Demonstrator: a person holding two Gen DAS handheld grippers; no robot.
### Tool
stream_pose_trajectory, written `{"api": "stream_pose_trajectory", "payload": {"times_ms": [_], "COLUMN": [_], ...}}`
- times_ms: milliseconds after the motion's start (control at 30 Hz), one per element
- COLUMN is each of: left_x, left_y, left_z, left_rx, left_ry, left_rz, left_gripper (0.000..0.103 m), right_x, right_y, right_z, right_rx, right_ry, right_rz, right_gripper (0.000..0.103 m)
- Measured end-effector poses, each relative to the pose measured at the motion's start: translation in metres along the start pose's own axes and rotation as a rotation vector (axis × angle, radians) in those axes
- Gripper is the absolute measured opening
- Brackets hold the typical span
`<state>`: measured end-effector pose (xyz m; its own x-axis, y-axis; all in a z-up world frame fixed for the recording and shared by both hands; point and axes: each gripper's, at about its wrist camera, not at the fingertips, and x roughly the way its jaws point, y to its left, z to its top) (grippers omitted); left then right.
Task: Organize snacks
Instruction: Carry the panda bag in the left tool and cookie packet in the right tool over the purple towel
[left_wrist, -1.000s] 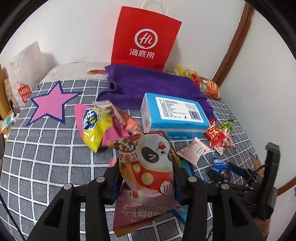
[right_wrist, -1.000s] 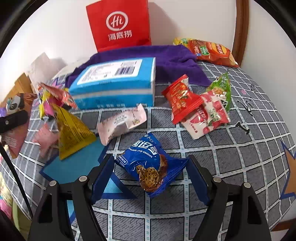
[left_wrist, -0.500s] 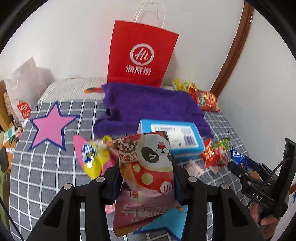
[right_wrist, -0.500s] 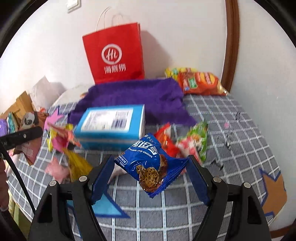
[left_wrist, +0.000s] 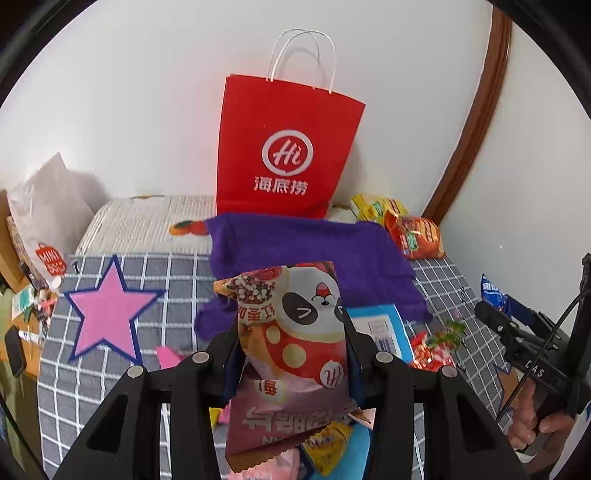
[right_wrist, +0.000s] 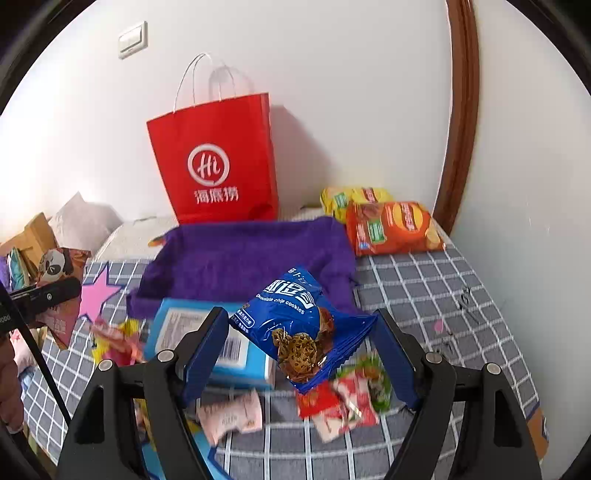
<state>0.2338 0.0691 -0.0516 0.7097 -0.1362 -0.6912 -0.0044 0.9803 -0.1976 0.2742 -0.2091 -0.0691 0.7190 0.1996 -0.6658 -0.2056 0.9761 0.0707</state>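
My left gripper (left_wrist: 291, 365) is shut on a pink panda snack bag (left_wrist: 295, 343), held up above the bed. My right gripper (right_wrist: 301, 350) is shut on a blue chocolate chip cookie packet (right_wrist: 299, 321), also lifted clear of the cover. A red paper bag (left_wrist: 288, 147) (right_wrist: 218, 158) with white handles stands upright against the wall at the back. In the left wrist view the right gripper (left_wrist: 517, 325) shows at the right edge with the cookie packet (left_wrist: 491, 291). The panda bag (right_wrist: 55, 262) appears at the left of the right wrist view.
A purple towel (right_wrist: 243, 258) lies before the red bag. A blue box (right_wrist: 199, 332), small red and green packets (right_wrist: 343, 398), a pink packet (right_wrist: 229, 417) and yellow packets lie on the checked cover (right_wrist: 424, 295). Orange and yellow chip bags (right_wrist: 391, 225) rest by the wall corner.
Both grippers have risen and drawn back with their packets; the bed's snacks dropped lower in view and the whole red bag with its handles came into sight.
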Motion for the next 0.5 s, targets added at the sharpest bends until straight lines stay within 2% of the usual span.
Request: {"api": "stream_pose_trajectory", "payload": {"times_ms": [500], "left_x": [0.023], "left_y": [0.003], "left_z": [0.063], "left_rx": [0.045], "left_ry": [-0.046], "left_rz": [0.046], "left_gripper": [0.043], "right_x": [0.042], "right_y": [0.003], "right_z": [0.072], "right_rx": [-0.007], "right_ry": [-0.051], "right_rz": [0.047], "right_gripper": [0.078]}}
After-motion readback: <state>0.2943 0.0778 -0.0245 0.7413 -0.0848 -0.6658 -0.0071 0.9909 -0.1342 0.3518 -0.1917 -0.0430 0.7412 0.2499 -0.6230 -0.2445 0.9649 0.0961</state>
